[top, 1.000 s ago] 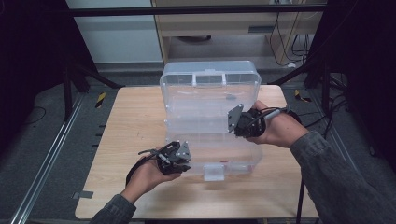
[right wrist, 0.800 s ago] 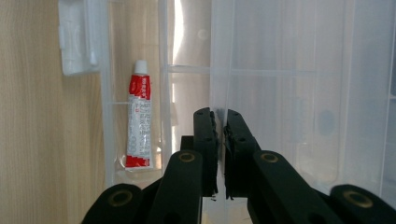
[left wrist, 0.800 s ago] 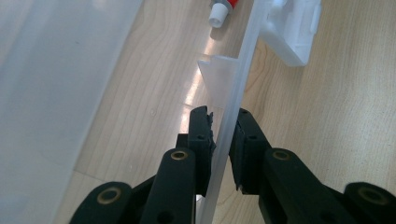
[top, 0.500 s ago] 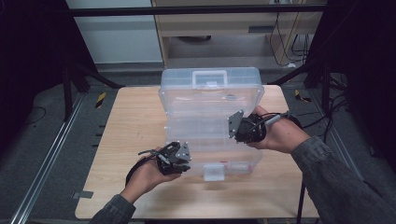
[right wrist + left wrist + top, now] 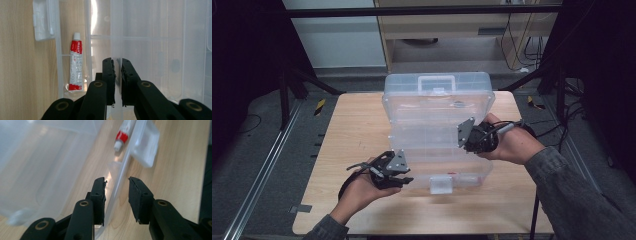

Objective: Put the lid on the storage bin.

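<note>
Clear plastic case [image 5: 437, 125] mid-table [image 5: 342, 150], light, thin-walled, slick, likely flexes: right gripper [image 5: 468, 135] clamped on its lid edge, left gripper [image 5: 404, 175] just loosened astride front rim — grip rims.

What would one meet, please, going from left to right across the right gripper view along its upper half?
Bare wooden table → white latch of the clear plastic box → red-and-white tube lying in the box → thin clear wall that the right gripper pinches → clear divided compartments.
</note>
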Demonstrator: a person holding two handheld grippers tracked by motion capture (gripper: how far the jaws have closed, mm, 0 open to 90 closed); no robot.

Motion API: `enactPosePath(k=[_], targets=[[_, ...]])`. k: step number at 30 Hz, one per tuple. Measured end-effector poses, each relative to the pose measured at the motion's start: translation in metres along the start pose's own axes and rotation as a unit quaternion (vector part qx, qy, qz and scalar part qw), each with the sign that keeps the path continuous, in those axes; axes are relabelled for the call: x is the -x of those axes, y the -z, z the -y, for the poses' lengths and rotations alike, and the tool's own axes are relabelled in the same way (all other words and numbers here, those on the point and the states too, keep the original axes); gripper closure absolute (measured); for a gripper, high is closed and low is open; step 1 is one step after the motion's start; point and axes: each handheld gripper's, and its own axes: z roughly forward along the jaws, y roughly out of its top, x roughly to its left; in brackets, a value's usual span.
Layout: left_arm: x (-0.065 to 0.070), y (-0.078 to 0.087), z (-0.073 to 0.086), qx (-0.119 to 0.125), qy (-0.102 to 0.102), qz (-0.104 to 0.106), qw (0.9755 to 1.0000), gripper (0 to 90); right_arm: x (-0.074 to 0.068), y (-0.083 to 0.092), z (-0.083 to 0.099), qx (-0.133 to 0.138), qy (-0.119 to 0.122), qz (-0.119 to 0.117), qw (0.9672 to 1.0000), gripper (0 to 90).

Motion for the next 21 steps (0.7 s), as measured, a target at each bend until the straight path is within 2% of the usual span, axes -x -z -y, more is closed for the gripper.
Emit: enactPosePath(k=[1,2,4,5,6,7,8,9,10,11,12,13,15,18,19,21], targets=[[0.000,0.000,0.000,0.000,0.000,0.000,1.0000,68.4,0.000,0.000,0.000,0.000,0.000,0.000,1.0000,83.3],[-0.003,0.011,0.000,0.019,0.008,0.000,0.9998,70.4,0.000,0.000,0.000,-0.001,0.001,0.000,1.0000,83.3],[-0.009,0.023,0.000,0.041,0.029,0.000,0.9987,74.6,-0.001,0.000,0.000,-0.001,-0.001,0.002,1.0000,83.2],[-0.009,0.023,0.000,0.041,0.029,0.000,0.9987,79.2,-0.001,0.000,0.000,-0.001,-0.001,0.002,1.0000,83.2],[-0.017,0.035,0.000,0.051,0.049,-0.010,0.9975,83.2,-0.002,0.000,0.000,0.000,-0.001,0.002,1.0000,83.2],[-0.017,0.035,0.000,0.051,0.049,-0.010,0.9975,86.4,-0.002,0.000,0.000,0.000,-0.001,0.002,1.0000,83.2],[-0.022,0.042,0.000,0.059,0.060,-0.019,0.9963,86.4,-0.002,0.000,0.000,0.000,-0.001,0.001,1.0000,83.2],[-0.033,0.054,-0.001,0.073,0.082,-0.036,0.9933,89.4,-0.003,-0.001,0.001,0.002,-0.003,0.000,1.0000,83.1],[-0.033,0.054,-0.001,0.073,0.082,-0.036,0.9933,89.5,-0.003,-0.001,0.001,0.003,-0.002,0.000,1.0000,83.0],[-0.038,0.058,-0.001,0.077,0.090,-0.038,0.9922,89.5,-0.003,-0.001,0.001,0.003,-0.002,0.000,1.0000,83.0],[-0.052,0.068,-0.003,0.093,0.114,-0.044,0.9881,89.6,-0.004,-0.001,0.001,0.003,-0.003,0.000,1.0000,83.0],[-0.052,0.068,-0.003,0.093,0.114,-0.044,0.9881,89.6,-0.004,-0.001,0.001,0.003,-0.003,0.000,1.0000,83.0],[-0.062,0.073,-0.005,0.101,0.129,-0.045,0.9854,89.5,-0.004,-0.001,0.001,0.004,-0.003,0.001,1.0000,82.8],[-0.083,0.079,-0.013,0.118,0.154,-0.056,0.9794,89.6,-0.004,-0.001,0.001,0.004,-0.003,0.001,1.0000,82.7],[-0.083,0.079,-0.013,0.118,0.154,-0.056,0.9794,89.7,-0.004,-0.001,0.001,0.004,-0.003,0.001,1.0000,82.7],[-0.094,0.080,-0.019,0.122,0.162,-0.066,0.9770,89.8,-0.004,-0.001,0.001,0.005,-0.003,0.002,1.0000,82.6]])
